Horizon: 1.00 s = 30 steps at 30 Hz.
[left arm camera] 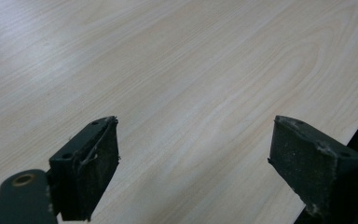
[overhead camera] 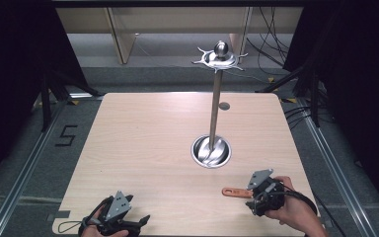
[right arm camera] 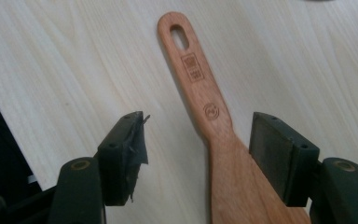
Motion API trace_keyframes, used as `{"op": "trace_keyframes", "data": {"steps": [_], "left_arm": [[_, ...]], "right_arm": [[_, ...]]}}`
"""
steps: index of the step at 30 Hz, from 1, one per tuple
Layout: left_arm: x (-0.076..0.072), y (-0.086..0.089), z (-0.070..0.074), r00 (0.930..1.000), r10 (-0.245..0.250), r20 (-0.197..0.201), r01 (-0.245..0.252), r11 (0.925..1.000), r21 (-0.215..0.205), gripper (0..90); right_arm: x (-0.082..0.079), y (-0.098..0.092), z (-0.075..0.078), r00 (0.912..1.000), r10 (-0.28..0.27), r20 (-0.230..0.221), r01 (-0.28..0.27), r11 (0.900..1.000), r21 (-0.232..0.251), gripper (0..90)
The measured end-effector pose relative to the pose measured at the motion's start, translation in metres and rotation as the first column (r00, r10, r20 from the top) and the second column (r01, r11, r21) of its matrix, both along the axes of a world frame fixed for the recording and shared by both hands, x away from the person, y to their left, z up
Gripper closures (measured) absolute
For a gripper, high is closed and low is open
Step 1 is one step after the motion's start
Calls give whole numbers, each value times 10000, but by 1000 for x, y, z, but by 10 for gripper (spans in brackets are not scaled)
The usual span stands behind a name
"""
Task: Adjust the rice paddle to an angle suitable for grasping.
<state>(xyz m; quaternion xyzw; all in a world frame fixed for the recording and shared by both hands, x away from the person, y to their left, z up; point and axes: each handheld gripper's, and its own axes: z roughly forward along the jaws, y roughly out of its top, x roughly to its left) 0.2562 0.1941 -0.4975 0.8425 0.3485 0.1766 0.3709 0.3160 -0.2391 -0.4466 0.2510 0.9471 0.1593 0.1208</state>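
Wooden and flat, the reddish-brown spatula with a slotted hanging hole in its handle (right arm camera: 200, 88) lies on the pale wood-grain surface (overhead camera: 148, 143) near its front right edge, handle pointing left in the high view. Its slot suggests it is meant for one of the hooks on the tall steel hanging stand with a round dish base (overhead camera: 212, 148), which stands well apart toward the middle. The right gripper (right arm camera: 198, 156) straddles the spatula where the handle widens into the blade, jaws wide open, the right-hand one just beside the wood, nothing clamped yet, likely lined up for a grasp. The left gripper (left arm camera: 193, 163) rests near the front left edge, jaws spread wide, holding nothing
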Motion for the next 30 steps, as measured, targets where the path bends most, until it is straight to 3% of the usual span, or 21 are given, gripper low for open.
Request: {"op": "trace_keyframes", "data": {"steps": [1,2,5,9,10,11,15,16,22,27,30], "left_arm": [[0,-1,-1,10000,59,-42,-60,9993,-361,151],[-1,-1,-1,9999,104,-53,-106,9992,-396,151],[0,3,2,9998,-184,19,184,9998,29,150],[-1,0,1,9999,10,-117,-13,9998,-221,151],[-1,0,2,10000,-92,-2,92,9995,-314,151],[-1,0,2,10000,-84,6,85,9995,-308,150],[-1,0,2,10000,-80,15,80,9995,-313,151],[-1,1,2,10000,-49,45,49,9999,-154,150],[-1,1,2,10000,-75,30,76,9998,-197,151],[-1,1,2,9999,41,-133,-46,9993,-372,150],[-1,1,2,9999,62,-90,-64,9996,-286,151]], "right_arm": [[3,2,0,9998,205,5,-205,9998,-46,369],[5,6,-1,10000,96,-9,-96,9999,-107,373],[9,14,-3,9998,173,-60,-175,9996,-217,387],[16,23,-6,9983,461,-345,-476,9980,-421,413],[18,24,-7,9959,816,-394,-832,9957,-403,420],[19,25,-9,9973,588,-434,-608,9970,-484,427],[24,26,-13,9943,917,-552,-957,9925,-765,472],[26,26,-15,9942,893,-593,-941,9921,-828,477],[35,26,-18,9934,836,-783,-906,9919,-894,508],[42,32,-20,9875,1192,-1035,-1335,9804,-1447,533],[43,35,-21,9883,1052,-1105,-1216,9806,-1541,547]]}}
